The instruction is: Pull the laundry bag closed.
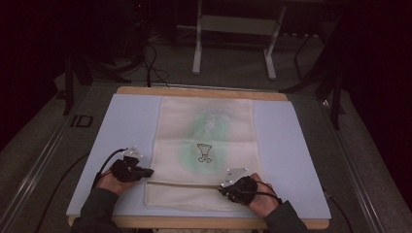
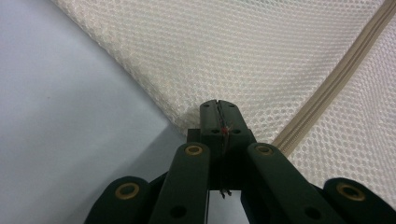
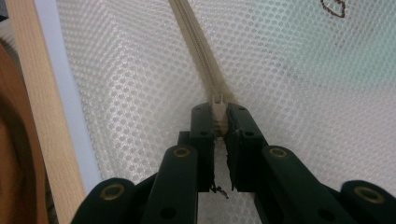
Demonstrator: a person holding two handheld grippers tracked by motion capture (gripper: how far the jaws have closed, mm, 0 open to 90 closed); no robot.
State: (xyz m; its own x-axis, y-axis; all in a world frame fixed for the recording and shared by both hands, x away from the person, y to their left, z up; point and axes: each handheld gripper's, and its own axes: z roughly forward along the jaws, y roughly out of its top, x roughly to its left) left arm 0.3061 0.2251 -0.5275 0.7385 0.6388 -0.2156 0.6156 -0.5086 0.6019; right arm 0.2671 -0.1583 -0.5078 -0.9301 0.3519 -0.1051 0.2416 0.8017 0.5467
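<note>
On the pale mat [image 1: 301, 160], a cream mesh bag [image 1: 204, 155] lay centred as the left gripper [image 1: 145, 172], jaws pinched on its 9 o'clock edge, anchored it while the right gripper [image 1: 224, 187] clamped the zipper pull [image 3: 217, 100] at 5 o'clock, likeliest to run smoothly if drawn straight along the taut zipper [image 2: 327, 84].

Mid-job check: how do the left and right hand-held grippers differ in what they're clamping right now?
The left hand-held gripper is shut at the mesh bag's left edge, above the zipper; the right hand-held gripper is shut on the zipper pull near the bag's right end. Both rest low on the bag, jaws closed.
</note>
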